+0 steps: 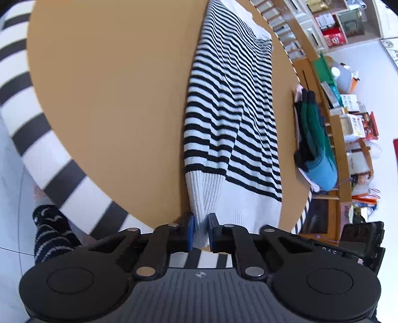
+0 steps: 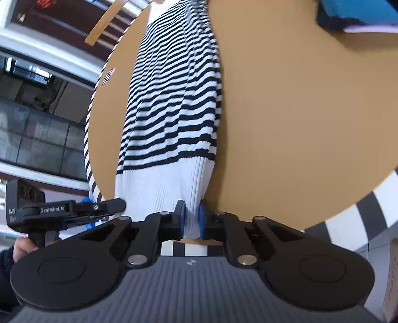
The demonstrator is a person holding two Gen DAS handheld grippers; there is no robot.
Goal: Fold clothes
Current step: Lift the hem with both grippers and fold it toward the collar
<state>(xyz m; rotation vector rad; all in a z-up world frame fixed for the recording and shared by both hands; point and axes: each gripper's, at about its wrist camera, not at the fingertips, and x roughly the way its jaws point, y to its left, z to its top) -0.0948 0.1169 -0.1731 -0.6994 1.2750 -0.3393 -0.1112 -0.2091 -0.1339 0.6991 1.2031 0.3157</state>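
A black-and-white striped sweater [image 1: 223,111] lies stretched out along the round tan table [image 1: 112,99], its white ribbed hem toward me. My left gripper [image 1: 201,231] is shut on the hem's left corner. In the right wrist view the same sweater [image 2: 171,104] runs away from me, and my right gripper [image 2: 190,218] is shut on the hem's right corner. The left gripper also shows in the right wrist view [image 2: 74,211], at the hem's other corner. Both corners are held at the table's near edge.
A stack of folded clothes, blue, green and black [image 1: 316,139], lies on the table right of the sweater; its corner shows in the right wrist view [image 2: 358,15]. A black-and-white striped band [image 1: 49,149] rims the table. Cluttered shelves [image 1: 348,111] stand beyond.
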